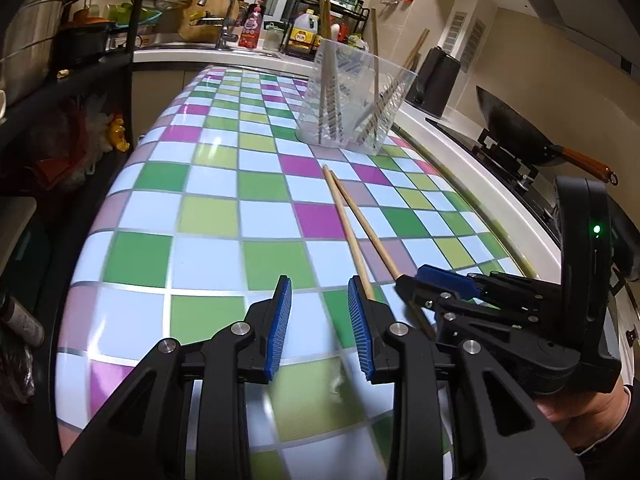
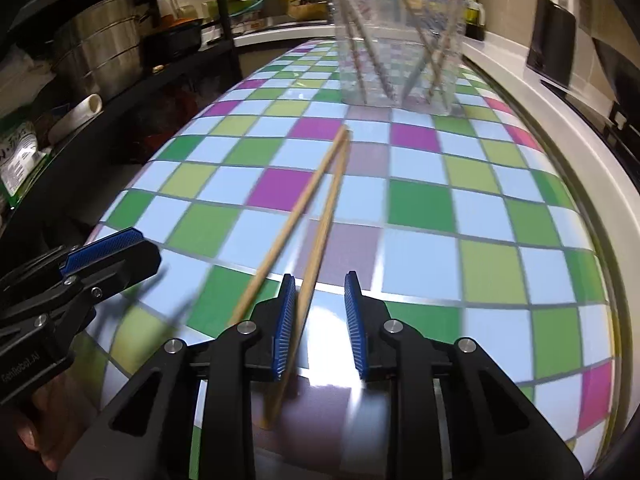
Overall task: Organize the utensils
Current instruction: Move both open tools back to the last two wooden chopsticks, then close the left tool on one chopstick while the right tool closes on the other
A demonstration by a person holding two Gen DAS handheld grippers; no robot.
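Two wooden chopsticks (image 1: 352,220) lie on the checkered tabletop, tips together pointing toward a clear plastic holder (image 1: 352,96) that holds several chopsticks. My left gripper (image 1: 320,320) is open and empty, just left of the chopsticks' near ends. My right gripper (image 2: 320,316) is open; one chopstick (image 2: 316,240) runs between its pads next to the left one, the other chopstick (image 2: 288,220) lies just left of it. The holder (image 2: 396,48) stands at the far end in the right wrist view. The right gripper (image 1: 440,284) shows at the chopstick ends in the left view.
A white counter edge (image 1: 460,152) runs along the right with a stove and wok (image 1: 516,128). A black shelf (image 2: 120,80) with pots stands at the left. A sink and bottles sit at the back (image 1: 248,28). The left gripper (image 2: 100,256) shows at the right view's left.
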